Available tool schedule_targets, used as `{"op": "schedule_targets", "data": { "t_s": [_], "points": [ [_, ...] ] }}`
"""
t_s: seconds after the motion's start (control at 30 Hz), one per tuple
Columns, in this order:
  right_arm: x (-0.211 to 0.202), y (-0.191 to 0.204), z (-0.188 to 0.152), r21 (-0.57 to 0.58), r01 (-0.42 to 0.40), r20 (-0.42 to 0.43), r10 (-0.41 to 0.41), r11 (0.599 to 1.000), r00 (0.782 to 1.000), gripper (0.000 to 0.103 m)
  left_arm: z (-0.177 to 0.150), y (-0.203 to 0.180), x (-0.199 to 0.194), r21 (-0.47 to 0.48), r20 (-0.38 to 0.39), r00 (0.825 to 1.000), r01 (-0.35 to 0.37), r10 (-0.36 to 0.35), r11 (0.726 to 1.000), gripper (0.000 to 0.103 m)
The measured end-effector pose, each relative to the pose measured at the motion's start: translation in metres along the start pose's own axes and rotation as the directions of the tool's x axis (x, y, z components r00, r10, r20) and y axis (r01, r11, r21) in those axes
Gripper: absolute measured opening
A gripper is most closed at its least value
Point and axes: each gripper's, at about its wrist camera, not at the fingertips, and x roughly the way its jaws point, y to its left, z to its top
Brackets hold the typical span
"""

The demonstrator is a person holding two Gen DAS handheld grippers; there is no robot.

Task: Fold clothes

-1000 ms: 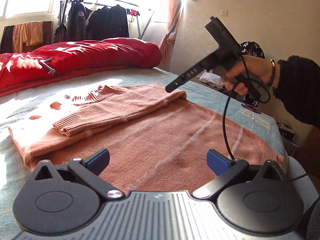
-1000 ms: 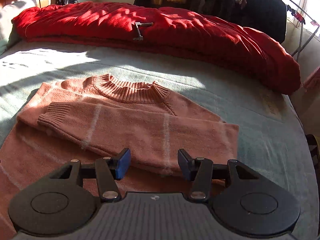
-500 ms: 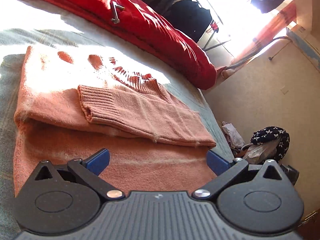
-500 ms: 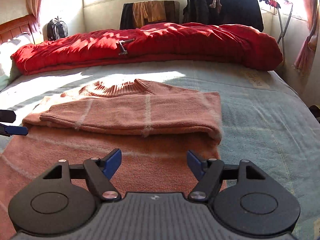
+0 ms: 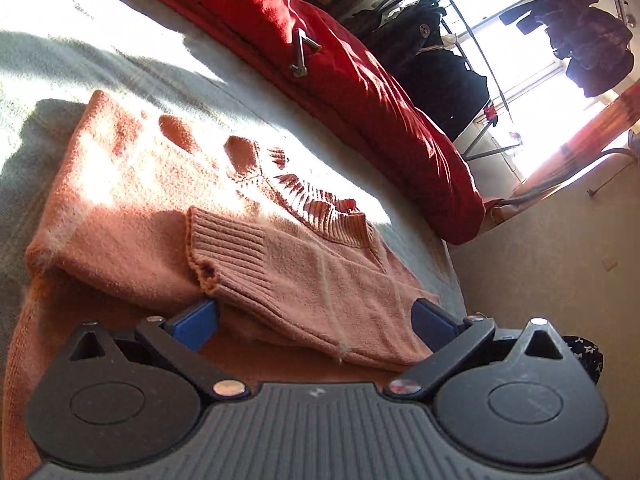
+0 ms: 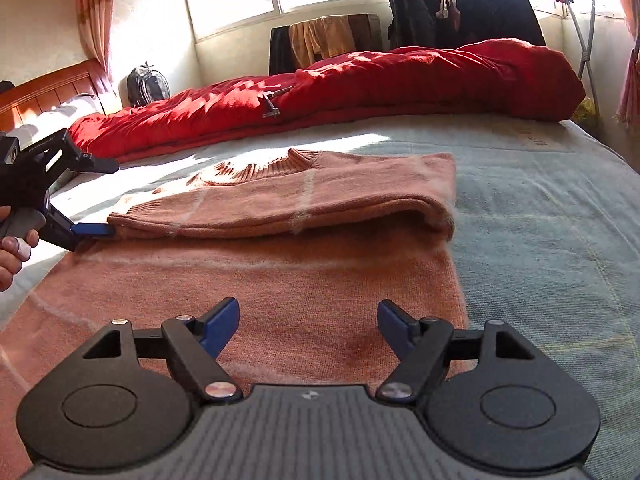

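Observation:
A salmon-pink knit sweater [image 6: 304, 280] lies flat on the bed, its sleeves [image 6: 280, 208] folded across the chest. In the left wrist view the ribbed cuff [image 5: 228, 248] of the top sleeve lies just ahead of my open left gripper [image 5: 316, 322], whose jaws stand wide on either side of the sleeve. From the right wrist view the left gripper [image 6: 80, 200] sits at the sweater's left edge with its lower blue pad at the cuff. My right gripper [image 6: 308, 322] is open and empty, low over the sweater's lower body.
A red duvet [image 6: 340, 92] lies rolled along the far side of the light blue bedsheet [image 6: 552, 220]. Behind it stand a clothes rack with dark jackets [image 6: 460, 12], a backpack [image 6: 146, 86] and a wooden headboard [image 6: 48, 96]. The bed's edge and a beige wall [image 5: 560, 240] show on the right of the left wrist view.
My left gripper has swung down to the sweater's left side and closed in on the sleeve cuff. My right gripper has backed away toward the hem and lowered. Both stayed open.

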Motion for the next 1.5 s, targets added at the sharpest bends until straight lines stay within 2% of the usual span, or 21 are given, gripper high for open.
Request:
{"op": "schedule_targets", "data": {
  "t_s": [0.1, 0.17, 0.27, 0.37, 0.47, 0.57, 0.67, 0.7, 0.8, 0.9, 0.97, 1.03, 1.07, 1.23, 1.37, 1.43, 1.47, 1.5],
  "points": [
    [-0.001, -0.001, -0.001, -0.018, 0.036, 0.010, -0.036, 0.999, 0.999, 0.080, 0.008, -0.006, -0.012, 0.040, 0.052, 0.998, -0.022, 0.020, 0.999, 0.101],
    [0.000, -0.002, -0.002, -0.012, 0.029, 0.010, -0.029, 1.000, 1.000, 0.080, 0.016, -0.009, -0.016, 0.066, 0.091, 0.995, -0.036, 0.030, 0.997, 0.102],
    [0.003, -0.005, -0.003, 0.009, 0.000, -0.001, 0.000, 1.000, 1.000, 0.080, 0.028, 0.001, 0.006, 0.050, 0.040, 0.995, -0.090, 0.088, 0.995, 0.101],
    [0.004, -0.006, -0.003, 0.009, -0.005, -0.002, 0.005, 1.000, 1.000, 0.080, 0.029, 0.017, 0.029, 0.043, -0.017, 0.986, -0.167, 0.167, 0.985, 0.101],
    [0.003, -0.007, -0.003, 0.013, -0.012, 0.002, 0.012, 1.000, 1.000, 0.080, 0.027, 0.015, 0.036, 0.071, -0.004, 0.986, -0.168, 0.169, 0.983, 0.101],
    [0.004, -0.010, -0.003, 0.028, -0.025, 0.003, 0.025, 0.999, 1.000, 0.080, 0.036, 0.007, 0.044, 0.090, 0.002, 0.991, -0.132, 0.133, 0.987, 0.099],
    [0.004, -0.010, -0.003, 0.028, -0.028, 0.005, 0.028, 0.999, 1.000, 0.080, 0.043, 0.005, 0.057, 0.112, -0.025, 0.993, -0.109, 0.112, 0.988, 0.099],
    [0.004, -0.010, -0.003, 0.027, -0.029, 0.005, 0.029, 0.999, 1.000, 0.080, 0.043, 0.007, 0.061, 0.116, -0.041, 0.991, -0.121, 0.127, 0.986, 0.096],
    [0.003, -0.010, -0.002, 0.024, -0.032, 0.007, 0.032, 0.999, 0.999, 0.080, 0.034, 0.010, 0.057, 0.162, -0.020, 0.991, -0.130, 0.135, 0.978, 0.086],
    [0.001, -0.012, -0.002, 0.030, -0.038, 0.013, 0.038, 0.999, 0.999, 0.080, 0.027, 0.006, 0.053, 0.231, 0.012, 0.978, -0.205, 0.208, 0.951, 0.055],
    [0.000, -0.012, -0.001, 0.035, -0.044, 0.017, 0.043, 0.998, 0.999, 0.080, 0.028, 0.000, 0.054, 0.271, 0.012, 0.972, -0.228, 0.234, 0.935, 0.046],
    [0.000, -0.012, -0.001, 0.033, -0.042, 0.019, 0.042, 0.999, 0.999, 0.080, 0.030, -0.010, 0.056, 0.302, 0.005, 0.972, -0.224, 0.234, 0.927, 0.030],
    [0.000, -0.011, -0.001, 0.031, -0.042, 0.019, 0.042, 0.999, 0.999, 0.080, 0.031, -0.016, 0.057, 0.319, 0.007, 0.973, -0.220, 0.230, 0.922, 0.028],
    [-0.001, -0.011, -0.001, 0.026, -0.042, 0.021, 0.042, 0.999, 0.999, 0.080, 0.039, -0.052, 0.053, 0.418, 0.047, 0.979, -0.197, 0.196, 0.887, 0.027],
    [-0.004, -0.012, 0.000, 0.028, -0.044, 0.029, 0.043, 0.999, 0.999, 0.080, 0.044, -0.047, 0.050, 0.415, 0.065, 0.970, -0.239, 0.233, 0.878, 0.029],
    [-0.005, -0.013, 0.000, 0.029, -0.045, 0.031, 0.044, 0.999, 0.999, 0.080, 0.048, -0.033, 0.053, 0.379, 0.063, 0.954, -0.296, 0.294, 0.877, 0.044],
    [-0.006, -0.014, 0.000, 0.031, -0.044, 0.034, 0.043, 0.999, 0.998, 0.080, 0.049, -0.027, 0.054, 0.371, 0.072, 0.938, -0.340, 0.338, 0.864, 0.046],
    [-0.007, -0.014, 0.001, 0.031, -0.045, 0.036, 0.044, 0.999, 0.998, 0.080, 0.050, -0.022, 0.054, 0.363, 0.088, 0.917, -0.392, 0.388, 0.845, 0.044]
  ]
}}
